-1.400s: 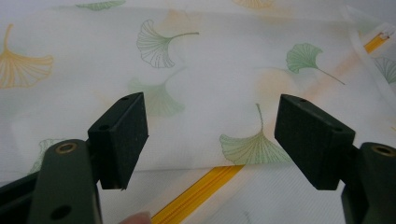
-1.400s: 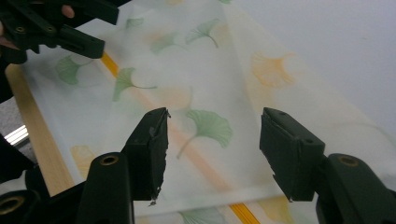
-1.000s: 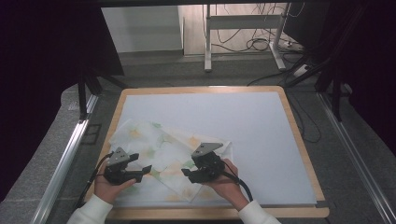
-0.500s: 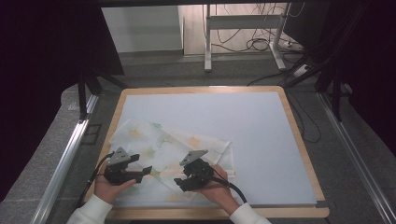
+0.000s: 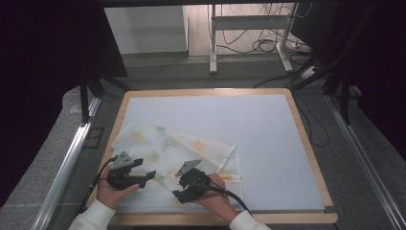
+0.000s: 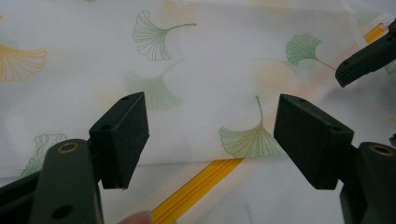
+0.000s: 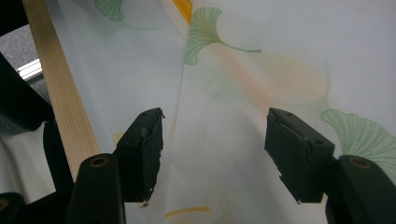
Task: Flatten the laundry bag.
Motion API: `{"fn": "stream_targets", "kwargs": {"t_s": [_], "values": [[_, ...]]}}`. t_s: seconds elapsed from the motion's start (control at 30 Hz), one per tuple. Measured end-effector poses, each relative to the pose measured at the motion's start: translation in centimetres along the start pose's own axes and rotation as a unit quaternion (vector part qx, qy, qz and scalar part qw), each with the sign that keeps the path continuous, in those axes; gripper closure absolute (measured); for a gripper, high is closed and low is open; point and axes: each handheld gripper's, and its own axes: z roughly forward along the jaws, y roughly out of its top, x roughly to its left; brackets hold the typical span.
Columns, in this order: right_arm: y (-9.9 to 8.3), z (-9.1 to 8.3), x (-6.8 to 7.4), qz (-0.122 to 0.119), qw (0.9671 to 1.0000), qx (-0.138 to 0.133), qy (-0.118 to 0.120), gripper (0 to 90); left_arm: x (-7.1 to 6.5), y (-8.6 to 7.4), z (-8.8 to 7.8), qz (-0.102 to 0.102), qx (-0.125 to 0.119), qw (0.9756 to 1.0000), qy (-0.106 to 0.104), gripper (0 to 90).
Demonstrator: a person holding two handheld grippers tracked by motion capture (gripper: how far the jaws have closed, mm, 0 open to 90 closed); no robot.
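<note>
A white cloth printed with green and orange ginkgo leaves lies folded on the pale blue mat, near the front left. My left gripper points right over the cloth's near part. In the left gripper view it is open above the cloth and a yellow stripe. My right gripper points left, close to the left one. Its jaws have just been opening and stand open over the cloth, with nothing pressed between them. One right gripper jaw tip shows in the left gripper view.
A wooden frame borders the mat, and its front rail runs just beside my right gripper. Metal rails flank the table. Desk legs and cables stand on the floor beyond.
My right gripper has moved left and down toward the cloth's near edge. The cloth's folded flap now lies flatter. My left gripper has stayed where it was.
</note>
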Motion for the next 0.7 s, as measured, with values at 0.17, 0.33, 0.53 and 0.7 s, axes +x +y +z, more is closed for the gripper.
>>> {"fn": "stream_targets", "kwargs": {"t_s": [0.17, 0.33, 0.53, 0.7], "values": [[-0.1, 0.5, 0.3, 0.0, 0.9999, 0.011, 0.001, 36.0, 0.0, 0.0, 0.0, 0.0, 0.002, 1.0, 0.0, 26.2], [-0.3, 1.0, 0.5, -0.014, 0.9994, 0.029, -0.01, 36.1, 0.0, 0.0, 0.0, -0.001, 0.002, 1.0, -0.002, 26.2], [-0.4, 1.3, 0.8, -0.023, 0.9989, 0.037, -0.02, 38.1, 0.1, 0.0, 0.0, -0.002, 0.002, 1.0, -0.002, 26.2], [-0.5, 1.1, 0.8, -0.035, 0.9981, 0.039, -0.033, 50.5, 0.0, 0.0, 0.1, -0.003, 0.003, 1.0, -0.003, 26.2]]}}
